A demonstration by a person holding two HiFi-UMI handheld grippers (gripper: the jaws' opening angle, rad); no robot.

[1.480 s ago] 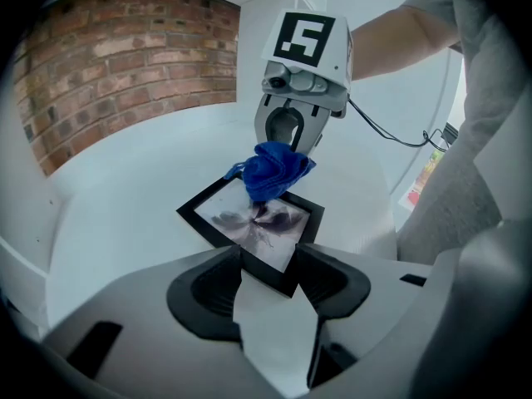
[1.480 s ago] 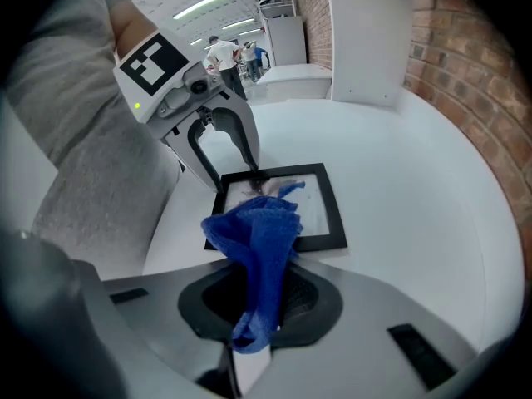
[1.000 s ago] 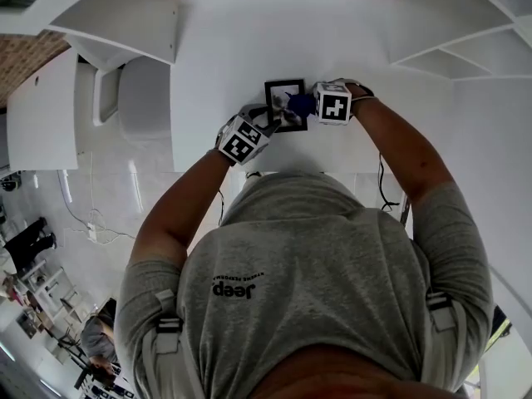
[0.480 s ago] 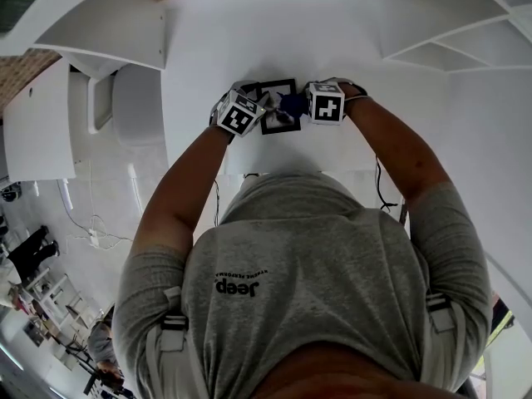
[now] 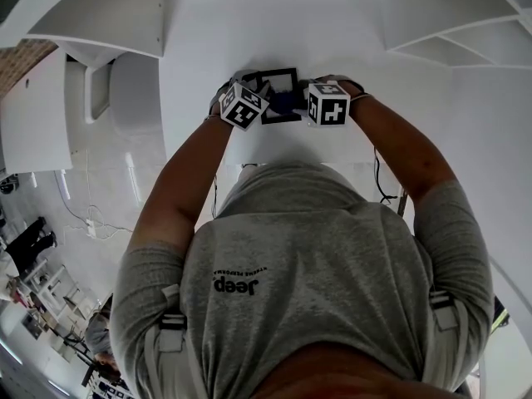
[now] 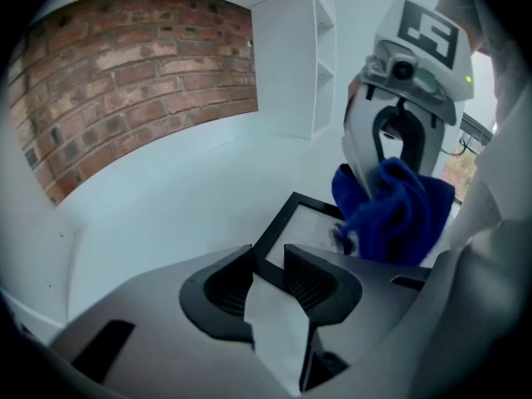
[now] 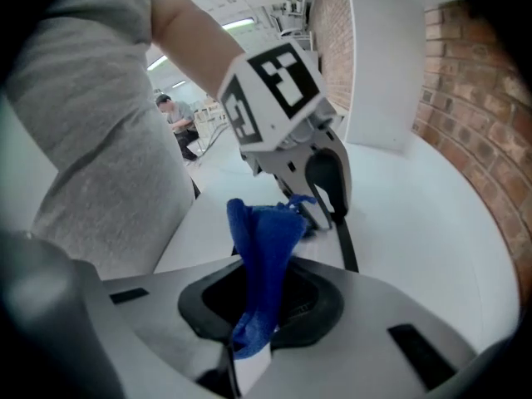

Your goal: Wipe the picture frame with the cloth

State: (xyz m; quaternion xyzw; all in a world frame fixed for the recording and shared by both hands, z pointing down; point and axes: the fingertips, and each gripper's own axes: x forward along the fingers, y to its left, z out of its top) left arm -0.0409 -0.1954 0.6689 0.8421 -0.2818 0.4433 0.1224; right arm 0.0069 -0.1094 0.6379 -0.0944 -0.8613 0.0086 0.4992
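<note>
On a white table [image 5: 332, 32], the left gripper [image 6: 270, 264] has just closed its jaws on the picture frame's [image 6: 275, 229] near edge. The right gripper [image 7: 264, 293] pinches the blue cloth [image 7: 264, 231], bunched over the frame.

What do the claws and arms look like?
Both the left claw and right claw are grey with black ribbed pads, each carrying a white cube with black square markers. The sleeves are short and grey. The left claw's jaws have just been closing, picture frame between them.
</note>
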